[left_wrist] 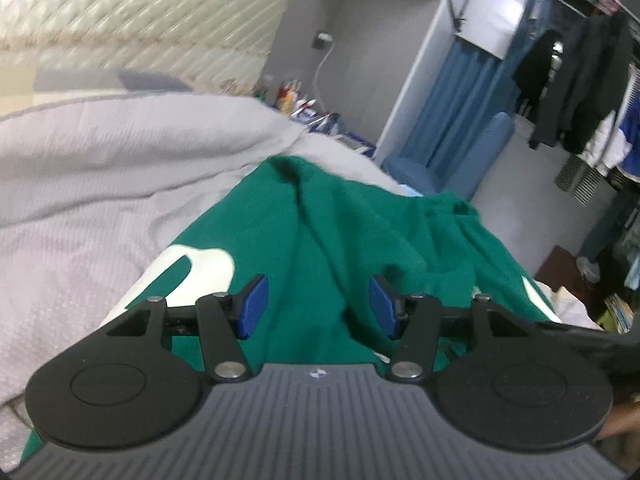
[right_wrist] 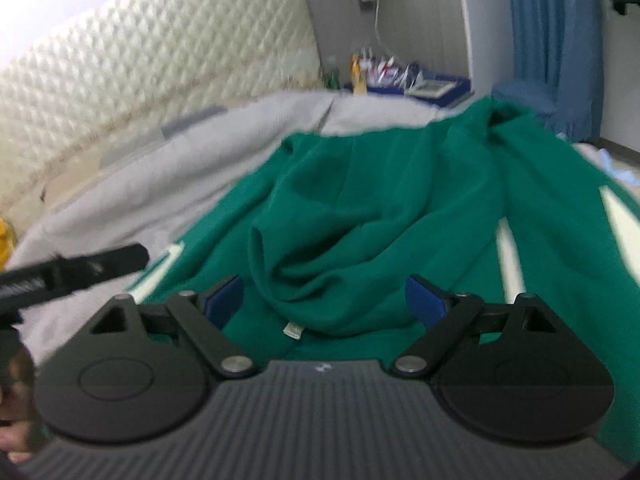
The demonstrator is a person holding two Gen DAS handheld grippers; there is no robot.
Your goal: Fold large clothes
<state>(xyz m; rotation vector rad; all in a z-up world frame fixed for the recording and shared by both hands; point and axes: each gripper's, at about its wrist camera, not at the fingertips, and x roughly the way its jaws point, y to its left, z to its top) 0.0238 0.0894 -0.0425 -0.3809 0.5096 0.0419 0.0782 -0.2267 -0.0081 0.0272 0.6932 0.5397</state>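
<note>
A large green garment (left_wrist: 320,216) with white print lies crumpled on a bed with a pale grey cover (left_wrist: 100,168). My left gripper (left_wrist: 319,306) hovers low over its near part. The blue pads (left_wrist: 254,306) stand apart with only flat cloth showing beneath them, so it is open. In the right wrist view the same garment (right_wrist: 380,200) is bunched into a soft heap. My right gripper (right_wrist: 324,300) is open wide, and a rounded fold of the green cloth sits between the fingers without either pad pressing on it. A small white label (right_wrist: 293,330) shows just below that fold.
A quilted cream headboard (right_wrist: 160,80) stands behind the bed. A bedside table with bottles and clutter (right_wrist: 384,72) is at the far corner, next to a blue curtain and a blue chair (left_wrist: 460,152). Dark clothes hang on a rack (left_wrist: 576,80) at the right. A black bar (right_wrist: 80,268) juts in from the left.
</note>
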